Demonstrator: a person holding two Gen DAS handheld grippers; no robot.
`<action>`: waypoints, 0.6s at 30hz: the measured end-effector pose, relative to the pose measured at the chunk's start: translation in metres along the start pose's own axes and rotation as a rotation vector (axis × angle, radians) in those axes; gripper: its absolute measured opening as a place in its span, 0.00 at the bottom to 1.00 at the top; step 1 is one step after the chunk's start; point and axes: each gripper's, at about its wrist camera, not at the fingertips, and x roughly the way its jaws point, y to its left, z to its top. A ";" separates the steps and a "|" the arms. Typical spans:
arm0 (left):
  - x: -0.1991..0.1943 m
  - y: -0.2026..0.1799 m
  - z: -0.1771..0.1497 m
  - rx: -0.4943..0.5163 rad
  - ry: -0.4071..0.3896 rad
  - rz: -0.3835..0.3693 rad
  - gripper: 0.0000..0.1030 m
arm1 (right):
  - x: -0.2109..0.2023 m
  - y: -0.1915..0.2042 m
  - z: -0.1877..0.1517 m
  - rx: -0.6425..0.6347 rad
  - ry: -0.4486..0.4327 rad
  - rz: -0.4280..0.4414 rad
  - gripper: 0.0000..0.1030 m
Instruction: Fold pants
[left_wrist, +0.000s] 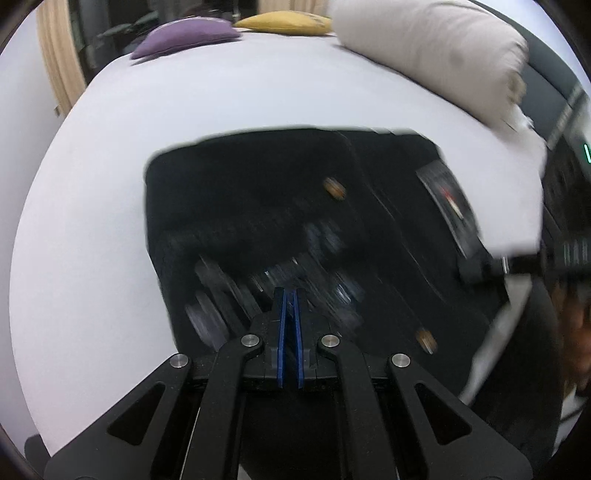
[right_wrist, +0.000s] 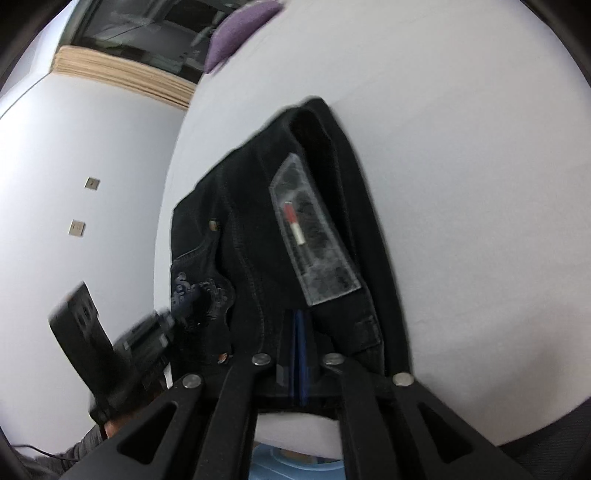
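Observation:
Black jeans (left_wrist: 258, 206) lie folded on the white bed (left_wrist: 110, 184), with a clear size sticker (left_wrist: 448, 199) along one leg. My left gripper (left_wrist: 290, 295) is over their near edge by the embroidered pocket, its blue pads pressed together on the cloth. From the right wrist view, the left gripper (right_wrist: 168, 319) meets the jeans (right_wrist: 255, 221) at the embroidery, by the bed's side. My right gripper (right_wrist: 295, 317) stands slightly open at the waistband end, which drapes over its tips and partly hides them. In the left wrist view, the right gripper (left_wrist: 476, 271) is at the jeans' right edge.
A purple cushion (left_wrist: 188, 35), a yellow cushion (left_wrist: 284, 22) and a long beige pillow (left_wrist: 432, 48) lie along the bed's far side. The bed's left edge (right_wrist: 173, 166) drops toward a white floor. A person's hand (left_wrist: 576, 325) is at the far right.

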 end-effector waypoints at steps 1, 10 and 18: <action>-0.007 -0.005 -0.008 0.026 -0.001 -0.006 0.03 | -0.011 0.005 0.000 -0.027 -0.028 0.017 0.45; -0.050 0.053 -0.035 -0.124 -0.055 -0.079 0.04 | -0.035 -0.018 0.037 -0.011 -0.111 -0.021 0.81; -0.028 0.101 0.004 -0.313 -0.040 -0.191 0.04 | 0.014 -0.026 0.067 0.040 0.002 0.047 0.72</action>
